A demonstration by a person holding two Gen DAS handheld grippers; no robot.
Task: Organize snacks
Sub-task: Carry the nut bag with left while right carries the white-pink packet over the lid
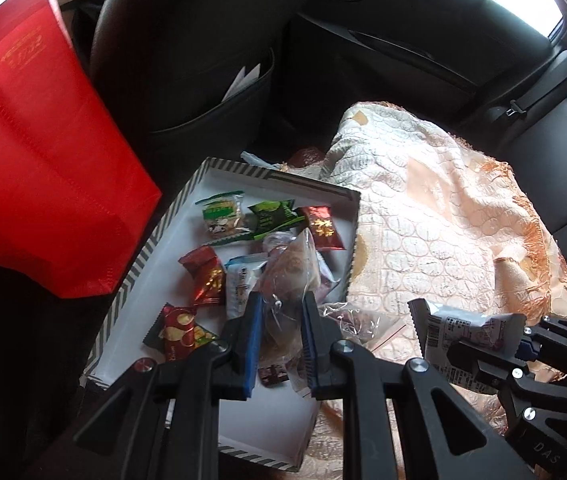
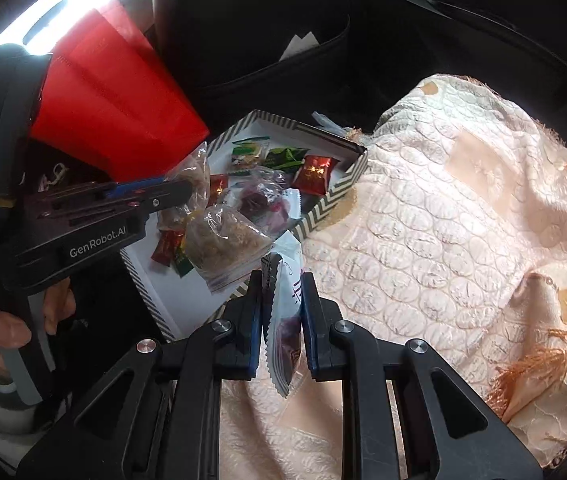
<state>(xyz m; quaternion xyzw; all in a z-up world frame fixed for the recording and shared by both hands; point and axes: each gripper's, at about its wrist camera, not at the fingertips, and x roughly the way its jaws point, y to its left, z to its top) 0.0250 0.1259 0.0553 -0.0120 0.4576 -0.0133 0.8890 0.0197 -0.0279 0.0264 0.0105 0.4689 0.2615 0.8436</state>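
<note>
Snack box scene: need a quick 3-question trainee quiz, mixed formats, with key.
1. True or false: the right gripper is empty.
2. What does the left gripper hold? A) the red bag B) a clear plastic bag C) a green packet
3. Fill in: the striped-rim box rests beside a cream ____ on the car seat.

Key
1. False: its fingers are shut on a white snack packet.
2. B, held above the box.
3. Blanket.
</note>
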